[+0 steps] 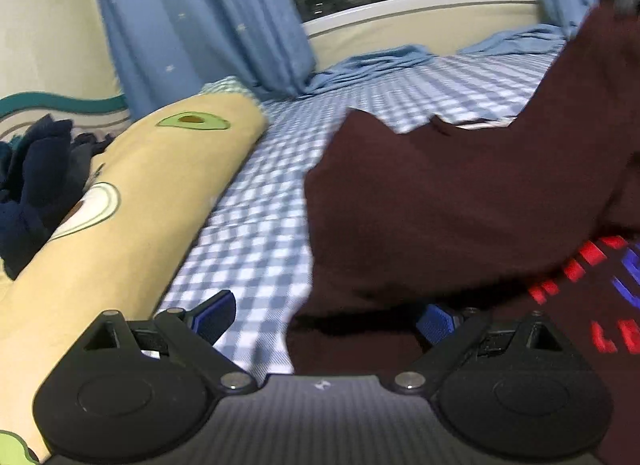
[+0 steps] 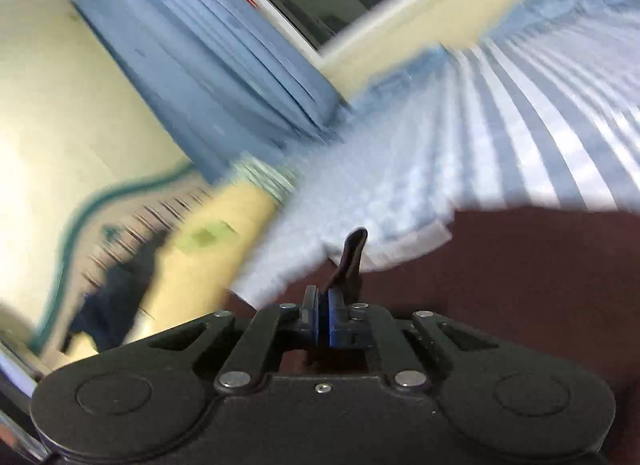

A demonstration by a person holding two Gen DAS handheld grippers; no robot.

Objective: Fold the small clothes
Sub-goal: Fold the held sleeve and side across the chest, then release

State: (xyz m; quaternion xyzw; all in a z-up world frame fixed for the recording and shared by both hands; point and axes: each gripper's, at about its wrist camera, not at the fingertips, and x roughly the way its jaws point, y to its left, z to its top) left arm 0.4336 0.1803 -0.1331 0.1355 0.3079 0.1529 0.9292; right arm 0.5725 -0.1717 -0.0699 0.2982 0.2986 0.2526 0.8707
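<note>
Blue-checked bed sheet [image 1: 260,201] is draped with a maroon printed garment [image 1: 440,205]; left claw [image 1: 324,319] is held apart, right claw [image 2: 323,319] is clamped on its fabric.

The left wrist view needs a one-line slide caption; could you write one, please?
Open left claw over maroon garment on checked bedsheet, beside avocado-print pillow.

1 maroon shirt [image 1: 440,205], 1 avocado-print pillow [image 1: 132,217], approx 1 dark clothes pile [image 1: 36,181].
</note>
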